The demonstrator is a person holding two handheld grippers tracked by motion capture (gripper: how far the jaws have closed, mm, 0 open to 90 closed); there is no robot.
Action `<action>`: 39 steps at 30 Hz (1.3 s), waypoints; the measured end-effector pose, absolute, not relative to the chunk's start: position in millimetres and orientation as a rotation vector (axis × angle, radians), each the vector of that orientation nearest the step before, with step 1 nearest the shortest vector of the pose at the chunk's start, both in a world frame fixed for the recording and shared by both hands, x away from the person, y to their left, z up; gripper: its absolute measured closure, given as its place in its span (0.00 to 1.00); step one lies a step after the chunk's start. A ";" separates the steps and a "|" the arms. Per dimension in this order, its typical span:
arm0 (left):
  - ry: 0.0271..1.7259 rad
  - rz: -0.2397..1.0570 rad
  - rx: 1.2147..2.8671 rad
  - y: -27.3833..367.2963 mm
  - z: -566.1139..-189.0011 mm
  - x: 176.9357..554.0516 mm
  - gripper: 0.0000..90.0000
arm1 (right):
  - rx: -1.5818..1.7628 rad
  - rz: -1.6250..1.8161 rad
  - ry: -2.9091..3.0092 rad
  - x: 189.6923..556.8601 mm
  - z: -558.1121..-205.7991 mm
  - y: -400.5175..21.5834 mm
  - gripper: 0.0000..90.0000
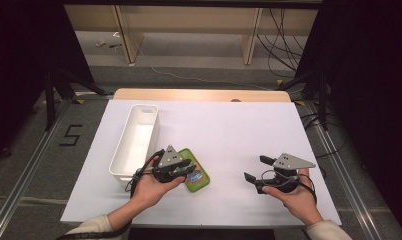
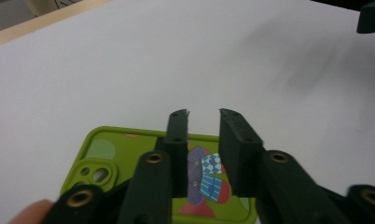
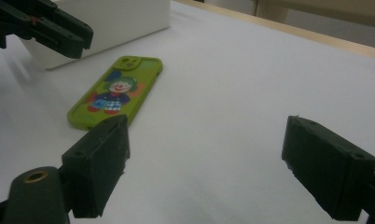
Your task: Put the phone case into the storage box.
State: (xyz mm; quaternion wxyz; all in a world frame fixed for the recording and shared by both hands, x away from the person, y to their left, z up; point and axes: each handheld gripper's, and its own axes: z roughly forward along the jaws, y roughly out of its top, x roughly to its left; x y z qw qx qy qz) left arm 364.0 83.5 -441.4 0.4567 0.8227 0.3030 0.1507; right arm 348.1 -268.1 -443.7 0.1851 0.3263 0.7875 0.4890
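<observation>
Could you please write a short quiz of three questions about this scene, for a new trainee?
1. True or false: the green phone case lies inside the white bin.
2. Which gripper has its jaws spread wide apart over bare table? A) left gripper B) right gripper
3. What picture is printed on the phone case?

Key:
1. False. It lies flat on the white table, beside the bin.
2. B. The left gripper's jaws stand close together above the phone case, with nothing between them.
3. A clown with green hair.
</observation>
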 end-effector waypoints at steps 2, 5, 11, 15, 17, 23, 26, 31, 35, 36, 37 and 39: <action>0.754 0.354 2.027 79.0 -442.3 367.0 0.93 | 0.922 1.379 2.222 348.3 -444.1 -267.8 0.18; 0.768 0.330 2.035 71.5 -442.3 371.2 1.00 | 0.925 1.378 2.225 348.4 -444.2 -267.5 0.18; 0.781 0.323 2.058 59.3 -445.4 379.6 1.00 | 0.926 1.376 2.227 348.5 -444.6 -267.4 0.18; 0.787 0.320 2.078 53.2 -449.9 384.5 1.00 | 0.927 1.376 2.229 348.7 -444.7 -267.5 0.18; 0.790 0.318 2.085 51.3 -451.4 386.3 1.00 | 0.927 1.376 2.230 348.7 -444.8 -267.5 0.18; 0.791 0.336 2.116 41.1 -456.8 393.3 1.00 | 0.927 1.372 2.235 348.9 -445.2 -267.1 0.19; 0.783 0.340 2.140 32.7 -459.8 396.0 1.00 | 0.926 1.373 2.234 348.8 -445.1 -267.1 0.19; 0.789 0.328 2.171 20.6 -466.4 401.5 1.00 | 0.932 1.372 2.235 348.8 -445.1 -268.1 0.19; 0.805 0.319 2.198 12.9 -471.8 404.8 1.00 | 0.932 1.371 2.237 348.8 -445.3 -268.4 0.19; 0.806 0.316 2.209 11.3 -473.1 405.4 1.00 | 0.932 1.370 2.237 348.8 -445.3 -268.4 0.19; 0.812 0.315 2.217 9.8 -474.3 405.8 1.00 | 0.933 1.371 2.237 348.7 -445.3 -268.5 0.19; 0.819 0.312 2.226 7.4 -476.7 406.7 1.00 | 0.933 1.369 2.237 348.5 -445.0 -268.6 0.19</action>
